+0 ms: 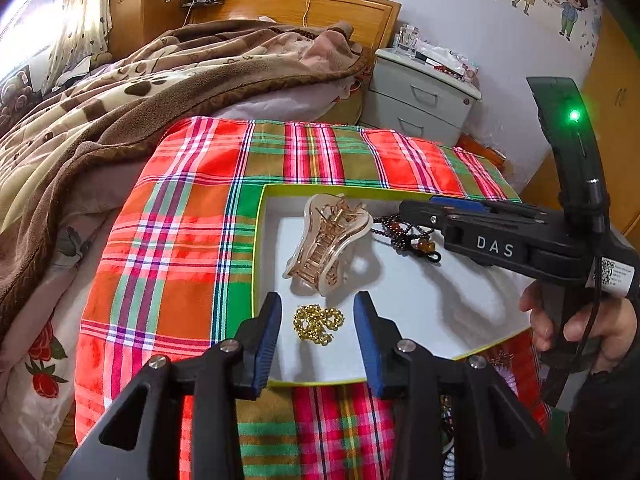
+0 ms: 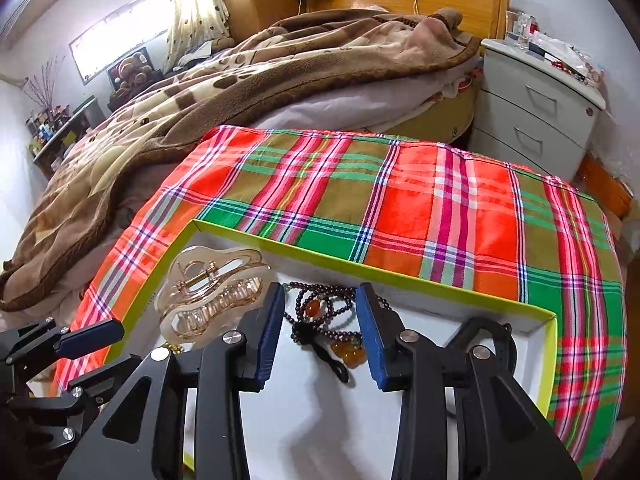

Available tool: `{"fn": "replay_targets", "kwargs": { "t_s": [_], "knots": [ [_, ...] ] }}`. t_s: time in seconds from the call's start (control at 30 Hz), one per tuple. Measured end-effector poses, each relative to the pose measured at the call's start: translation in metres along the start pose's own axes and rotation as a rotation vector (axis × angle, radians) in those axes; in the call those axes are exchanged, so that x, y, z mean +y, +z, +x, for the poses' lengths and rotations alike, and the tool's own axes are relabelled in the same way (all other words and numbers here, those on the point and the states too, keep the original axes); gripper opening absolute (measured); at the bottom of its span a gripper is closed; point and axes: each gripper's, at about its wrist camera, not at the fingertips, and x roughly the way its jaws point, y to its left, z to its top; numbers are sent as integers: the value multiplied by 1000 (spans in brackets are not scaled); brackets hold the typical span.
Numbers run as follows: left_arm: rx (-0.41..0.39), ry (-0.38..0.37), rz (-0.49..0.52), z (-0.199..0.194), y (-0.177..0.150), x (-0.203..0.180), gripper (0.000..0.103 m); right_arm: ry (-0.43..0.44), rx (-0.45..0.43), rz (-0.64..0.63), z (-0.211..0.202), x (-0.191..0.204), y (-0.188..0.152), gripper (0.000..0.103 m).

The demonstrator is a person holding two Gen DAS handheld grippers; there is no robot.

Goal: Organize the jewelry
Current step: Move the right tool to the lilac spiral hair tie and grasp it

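A shallow white box with a yellow-green rim (image 1: 259,216) (image 2: 440,284) lies on a plaid cloth. In it lie a champagne hair claw clip (image 1: 328,240) (image 2: 208,300), a gold bead chain (image 1: 318,323) and a dark bead necklace with amber beads (image 1: 404,236) (image 2: 332,328). My left gripper (image 1: 316,320) is open over the box's near edge, its jaws on either side of the gold chain. My right gripper (image 2: 320,328) is open above the dark necklace; in the left wrist view it (image 1: 460,216) reaches in from the right.
The plaid cloth (image 1: 192,208) (image 2: 440,208) covers a raised surface beside a bed with a brown blanket (image 1: 120,92) (image 2: 240,88). A grey nightstand (image 1: 420,96) (image 2: 536,104) stands behind. More jewelry (image 1: 500,360) lies on the cloth, right of the box.
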Motion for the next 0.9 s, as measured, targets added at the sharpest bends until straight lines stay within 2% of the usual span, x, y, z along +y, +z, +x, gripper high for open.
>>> {"fn": "replay_targets", "kwargs": {
  "t_s": [0.33, 0.5, 0.77, 0.9],
  "knots": [
    [-44, -22, -4, -27, -11, -3, 48, -3, -77, 11, -49, 7, -22, 38],
    [-68, -61, -18, -45, -22, -4, 50, -6, -122, 36, -80, 7, -52, 38],
    [-82, -75, -30, -66, -52, 1, 50, -98, -91, 107, -101, 1, -124, 38],
    [-74, -87, -42, -71, -71, 5, 50, -122, -44, 155, -93, -2, -145, 38]
  ]
}}
